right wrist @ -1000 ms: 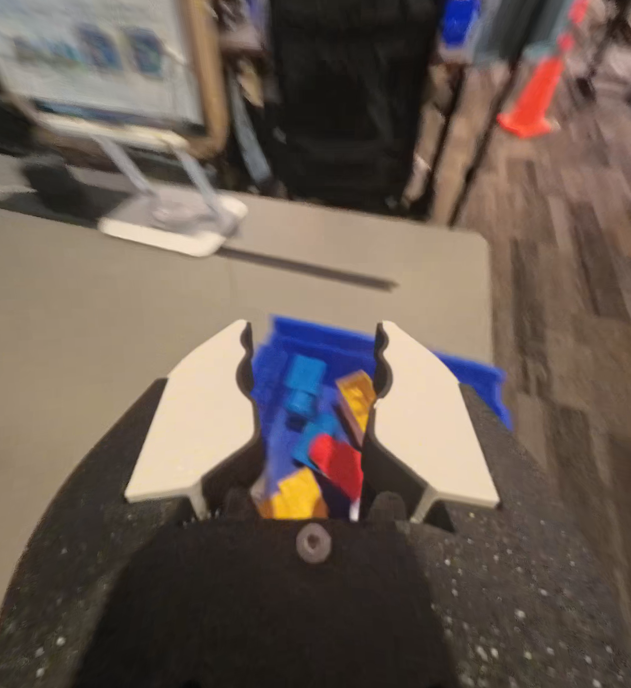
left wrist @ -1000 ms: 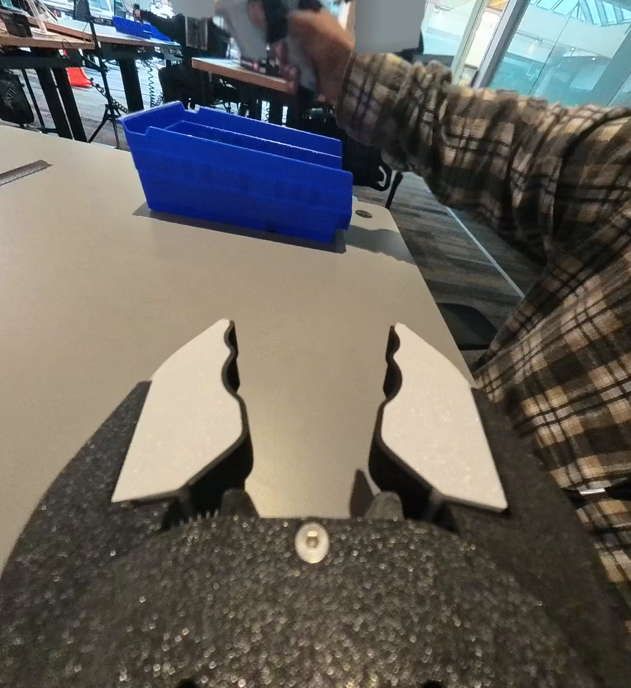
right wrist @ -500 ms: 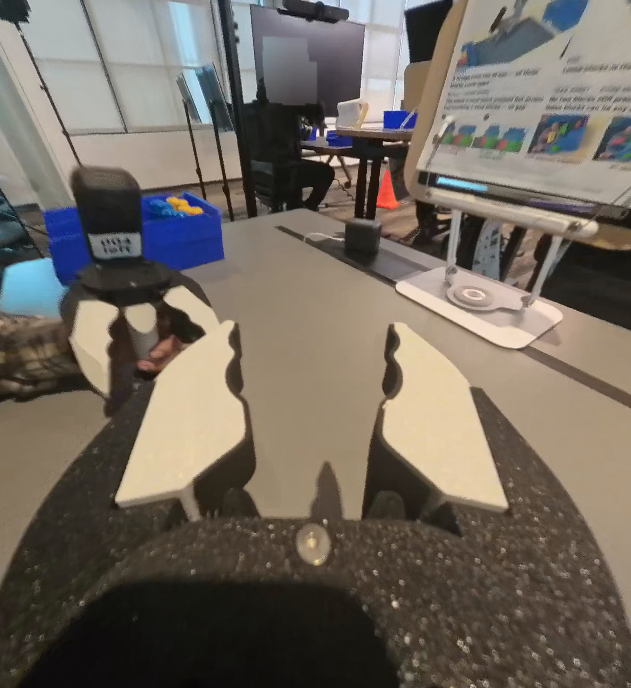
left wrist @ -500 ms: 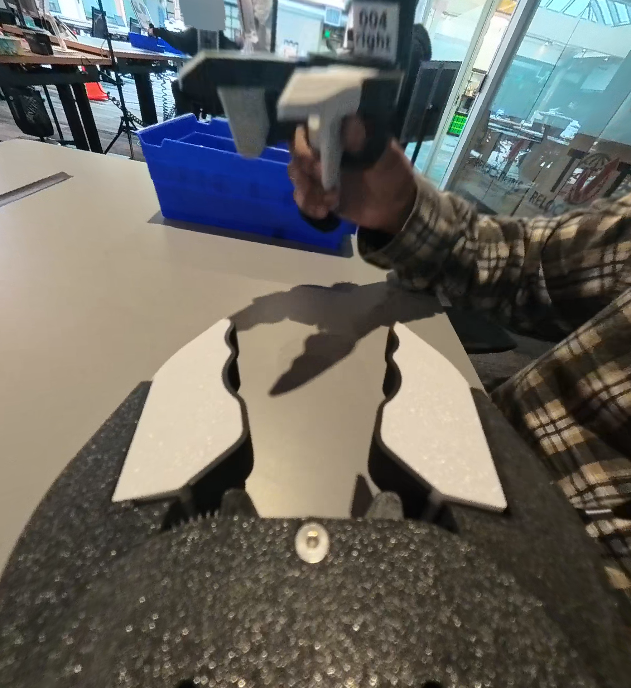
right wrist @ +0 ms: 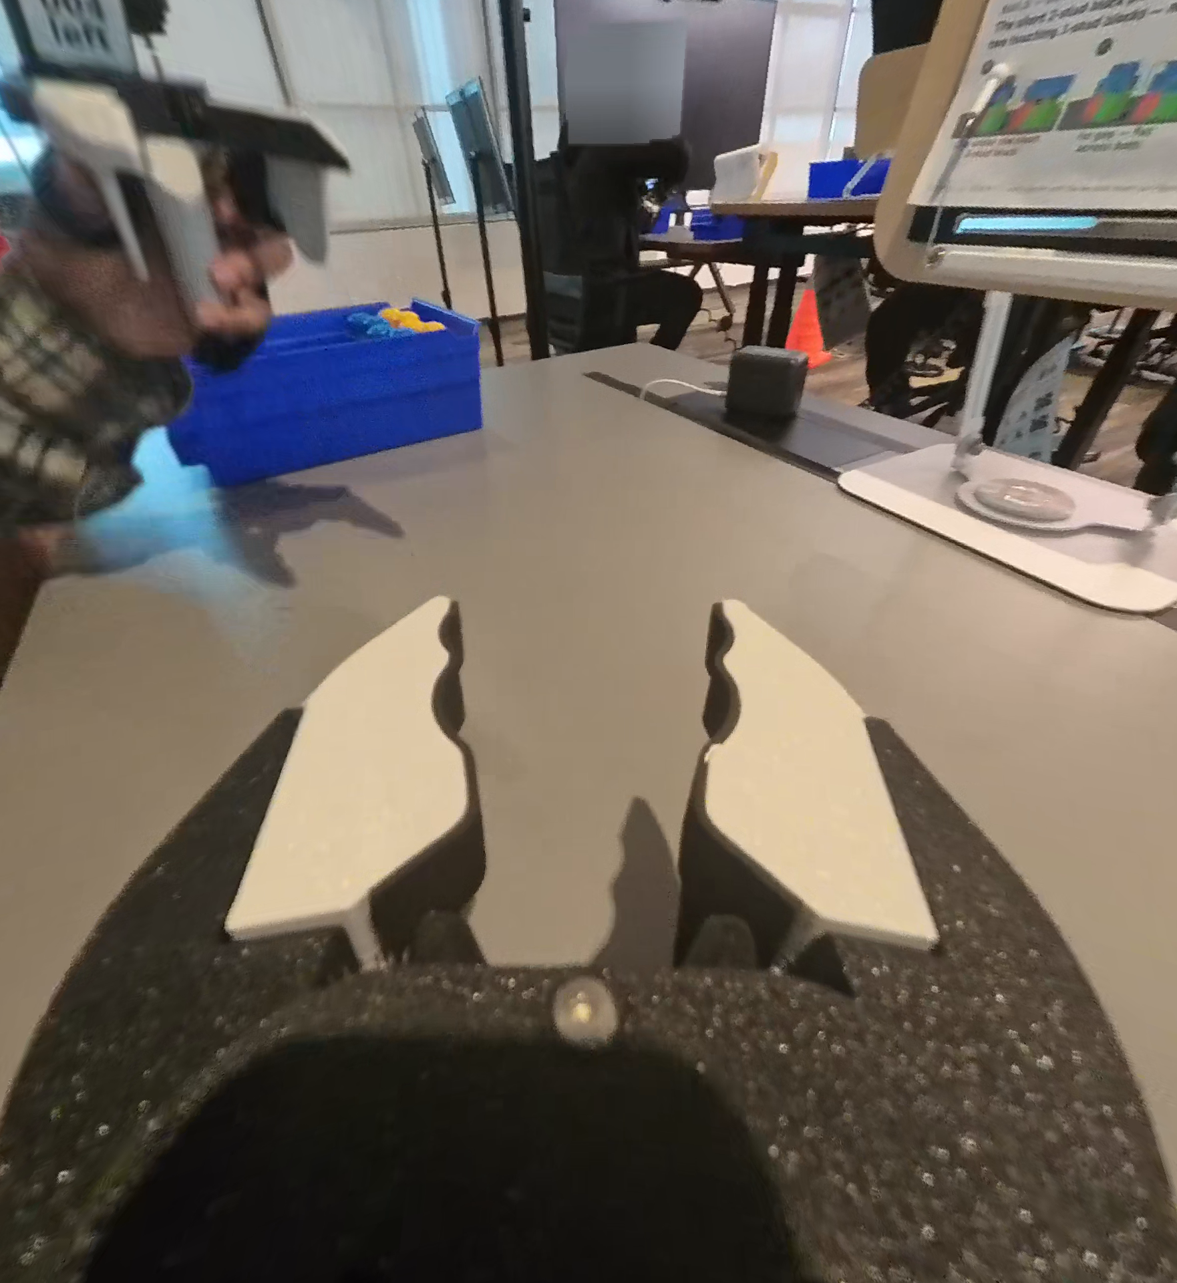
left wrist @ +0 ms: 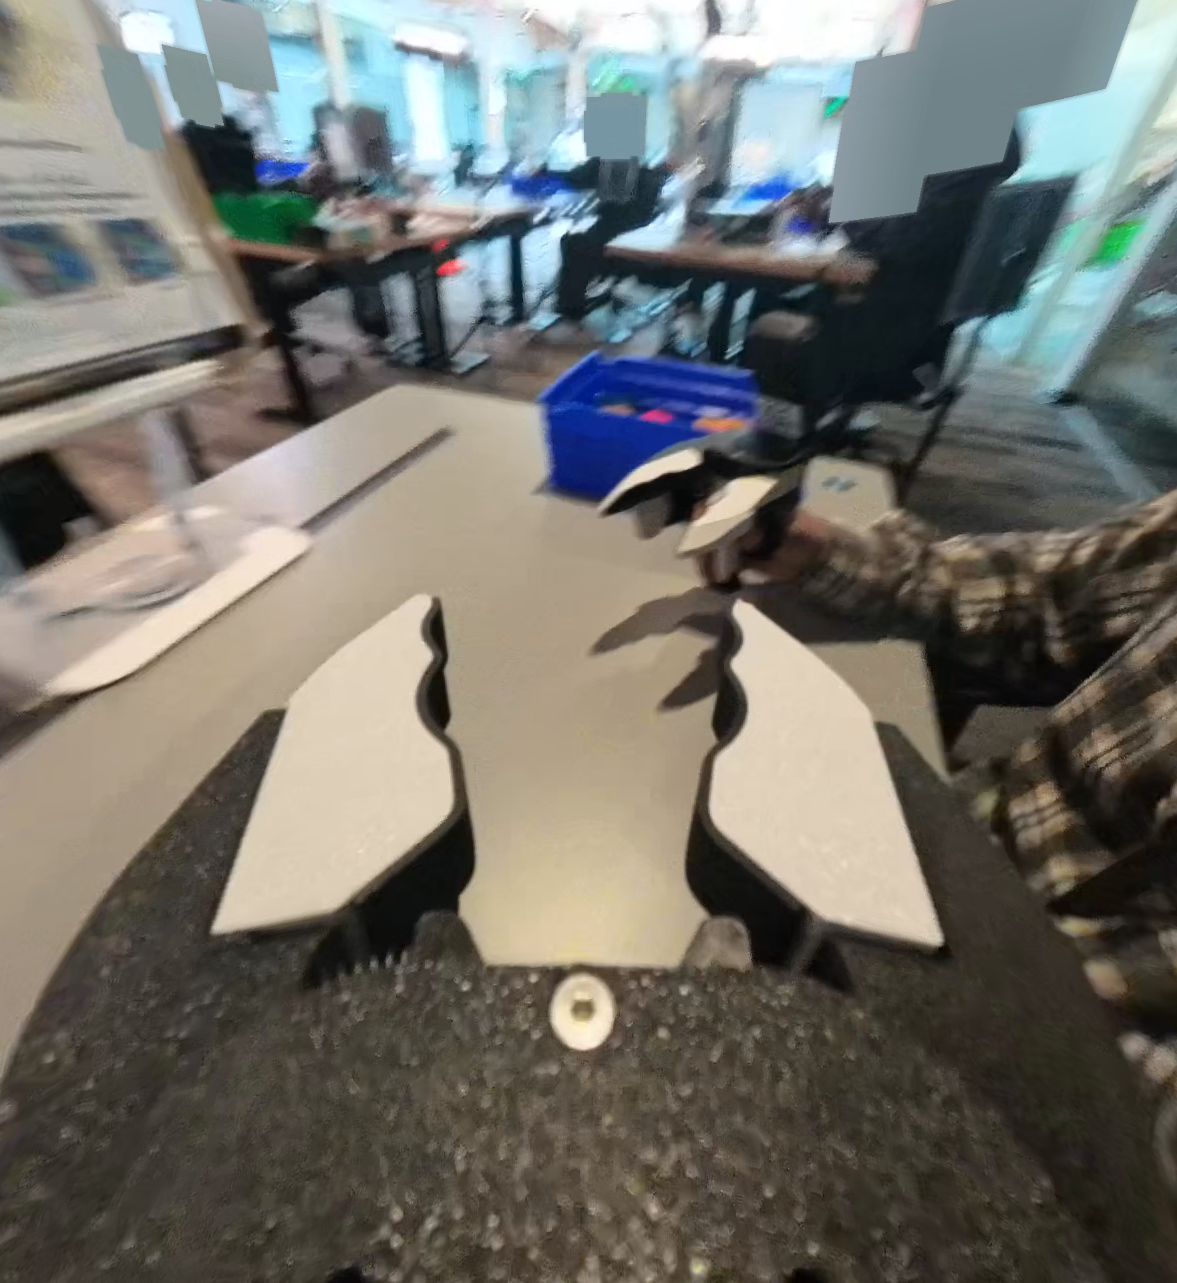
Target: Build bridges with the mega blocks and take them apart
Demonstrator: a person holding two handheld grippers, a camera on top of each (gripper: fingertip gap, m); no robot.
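Blue bin point(right wrist: 336, 409) lies lengthwise along table point(right wrist: 606, 527) edge.

Left hand-held gripper point(left wrist: 582, 618) and right hand-held gripper point(right wrist: 582, 614) both gape, seemingly empty.

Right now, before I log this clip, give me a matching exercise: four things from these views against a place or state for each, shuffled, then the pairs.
Things:
1. left hand-held gripper
2. blue bin
3. dark cube
4. white stand base

Place or state:
A. on the grey table's dark strip, cable attached
B. holds coloured blocks
C. open, empty
D. table's right edge, under the instruction board

Pairs: 1-C, 2-B, 3-A, 4-D
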